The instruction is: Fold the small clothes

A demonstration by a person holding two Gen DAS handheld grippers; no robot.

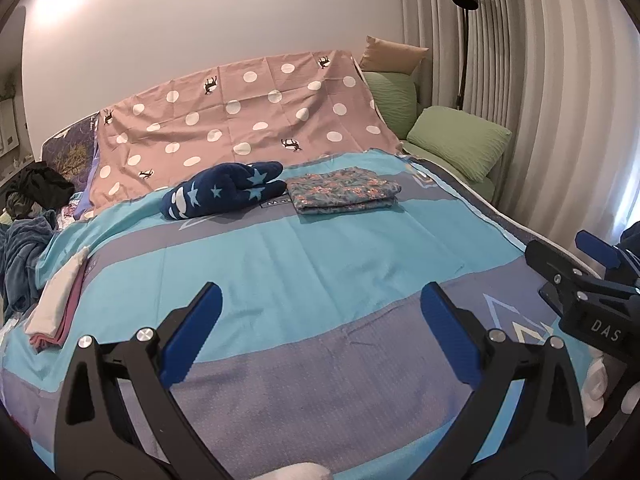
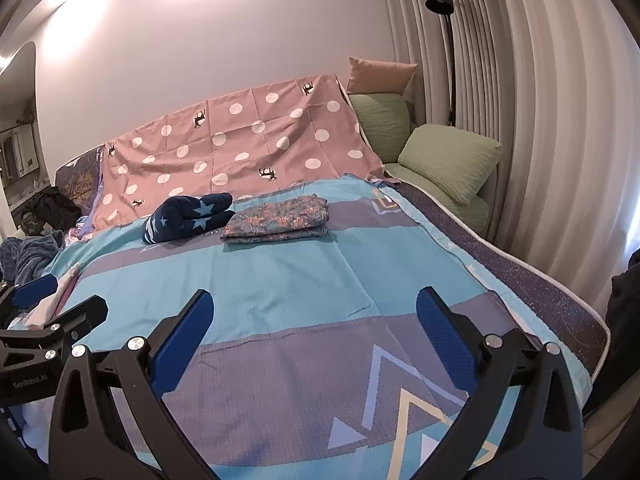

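The left gripper (image 1: 320, 320) hangs over the bed with its jaws spread wide and nothing between them; only the blue and grey striped bedspread (image 1: 280, 256) shows in the gap. The right gripper (image 2: 314, 326) hovers just beside it, jaws likewise released and empty, above the same cover where a pale triangle pattern is printed. Each gripper shows at the edge of the other's view.

Well ahead of both sets of jaws, toward the far side of the bed, lies a folded floral garment (image 1: 343, 194), flat and neatly squared. Just to its left, nearly touching, sits a navy piece with light blue stars (image 1: 224, 194), bunched and rounded. Off to the left of the left jaws, at the bed's edge, rests a small folded stack of white and pink cloth (image 1: 56, 304).

Beyond the clothes a pink polka-dot sheet (image 1: 248, 124) leans up against the wall. Further right of it are green pillows (image 1: 460, 140), and left of the bed a heap of dark clothes (image 1: 40, 188)
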